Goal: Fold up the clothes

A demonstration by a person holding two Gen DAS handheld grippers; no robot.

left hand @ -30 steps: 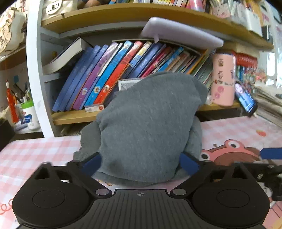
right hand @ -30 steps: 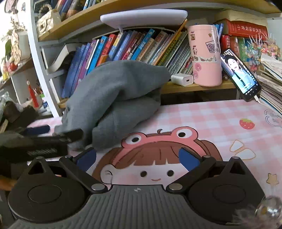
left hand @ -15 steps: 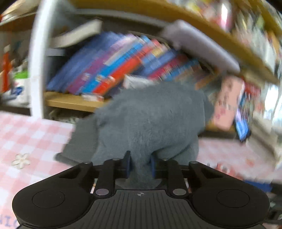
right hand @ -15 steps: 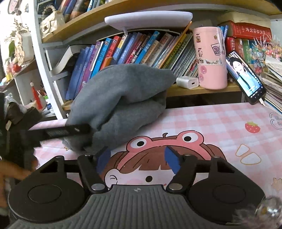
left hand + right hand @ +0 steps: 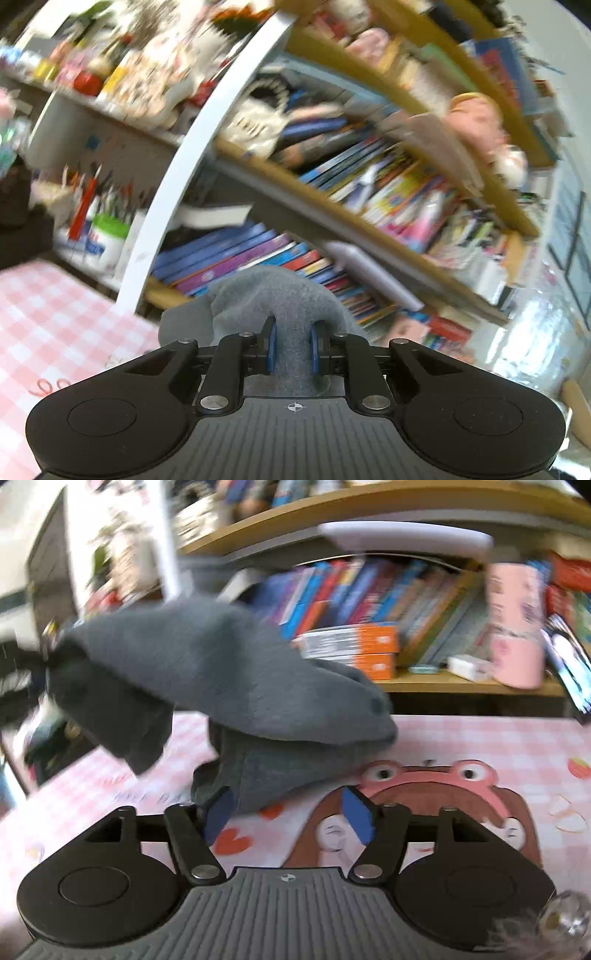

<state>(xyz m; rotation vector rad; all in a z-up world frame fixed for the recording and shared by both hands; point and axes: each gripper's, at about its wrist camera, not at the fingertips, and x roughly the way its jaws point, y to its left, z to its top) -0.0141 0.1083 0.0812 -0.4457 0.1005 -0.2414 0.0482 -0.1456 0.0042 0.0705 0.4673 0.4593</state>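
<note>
Folding is at an early stage; no fold is visible. The grey fleece garment (image 5: 236, 686) hangs bunched and partly lifted above the pink checked counter (image 5: 480, 738), its lower end trailing near the surface. The left tongs (image 5: 293, 349) are clenched on a pinch of the fabric. The right tongs (image 5: 288, 812) are opening, cloth between them but not pressed. Spreading flat and all folds remain, by my judgement.
</note>
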